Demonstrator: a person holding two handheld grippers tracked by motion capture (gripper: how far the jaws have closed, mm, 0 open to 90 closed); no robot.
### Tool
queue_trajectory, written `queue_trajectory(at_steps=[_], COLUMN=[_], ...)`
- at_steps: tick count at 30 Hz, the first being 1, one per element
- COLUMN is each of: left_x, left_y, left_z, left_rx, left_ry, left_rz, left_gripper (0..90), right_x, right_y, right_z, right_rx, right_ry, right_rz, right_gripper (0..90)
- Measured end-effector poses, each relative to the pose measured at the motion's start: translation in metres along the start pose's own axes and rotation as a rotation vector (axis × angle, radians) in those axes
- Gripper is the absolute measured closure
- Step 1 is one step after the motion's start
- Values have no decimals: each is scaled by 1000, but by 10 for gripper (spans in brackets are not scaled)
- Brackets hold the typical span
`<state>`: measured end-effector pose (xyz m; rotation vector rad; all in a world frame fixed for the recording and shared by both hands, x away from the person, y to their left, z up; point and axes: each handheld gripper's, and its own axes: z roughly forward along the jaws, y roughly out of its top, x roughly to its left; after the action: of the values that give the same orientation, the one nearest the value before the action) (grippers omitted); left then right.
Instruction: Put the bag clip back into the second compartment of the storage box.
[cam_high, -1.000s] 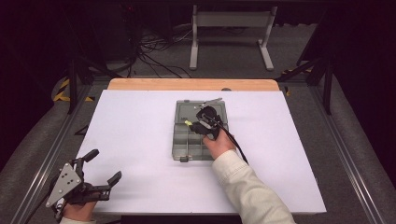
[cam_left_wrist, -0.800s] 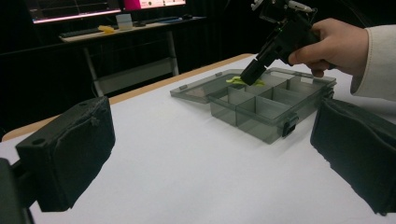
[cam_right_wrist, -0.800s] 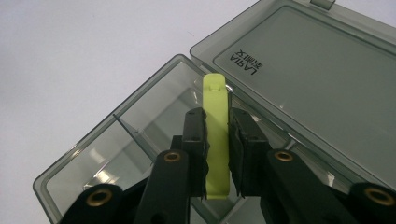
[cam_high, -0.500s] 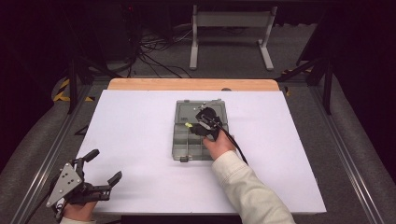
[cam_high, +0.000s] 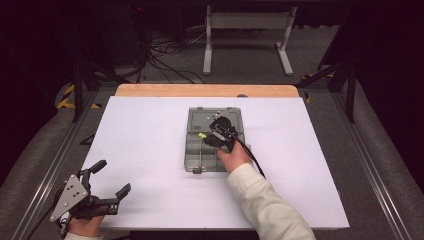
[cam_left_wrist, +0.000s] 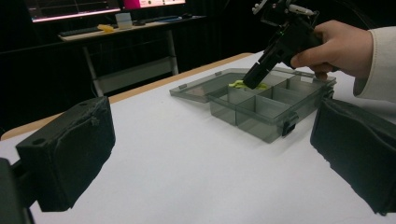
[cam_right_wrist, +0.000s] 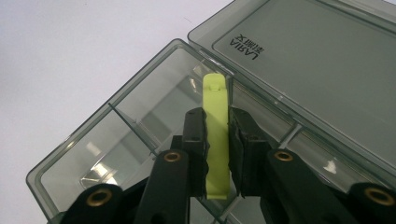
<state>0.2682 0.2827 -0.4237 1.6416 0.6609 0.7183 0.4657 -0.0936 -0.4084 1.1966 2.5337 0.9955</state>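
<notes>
Green strip (cam_right_wrist: 216, 135) sits clamped between the right gripper's (cam_right_wrist: 217, 140) fingers, pointing lengthwise away over the box (cam_right_wrist: 116, 140); left gripper's (cam_high: 102, 192) fingers gape apart.

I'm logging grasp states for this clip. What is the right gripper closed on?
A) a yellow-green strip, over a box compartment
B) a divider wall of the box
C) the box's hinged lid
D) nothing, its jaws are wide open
A: in the right gripper view the right gripper has both jaws pressed against the yellow-green strip, above a compartment of the open grey box.
</notes>
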Motion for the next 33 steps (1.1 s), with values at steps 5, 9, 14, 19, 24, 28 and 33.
queue_trajectory(at_steps=[5,9,14,19,24,28,33], left_x=[0,0,0,0,0,0,0], left_y=[0,0,0,1,1,1,1], left_z=[0,0,1,2,2,2,2], left_rx=[2,2,1,1,-3,-3,-3], left_ry=[-1,-2,-5,-7,-7,-6,-5], left_rz=[1,-1,-2,-1,-4,-2,-2], left_gripper=[5,5,5,5,5,5,5], right_x=[0,0,1,4,9,17,24], right_y=[-1,-1,0,1,2,1,0], right_z=[0,-1,-4,-11,-27,-41,-55], right_rx=[2,-4,-17,-36,-84,-122,-158], right_ry=[-3,-4,-10,-14,-10,-34,-26], right_rz=[8,6,-2,-14,-43,-93,-107], right_gripper=[777,749,718,649,503,396,333])
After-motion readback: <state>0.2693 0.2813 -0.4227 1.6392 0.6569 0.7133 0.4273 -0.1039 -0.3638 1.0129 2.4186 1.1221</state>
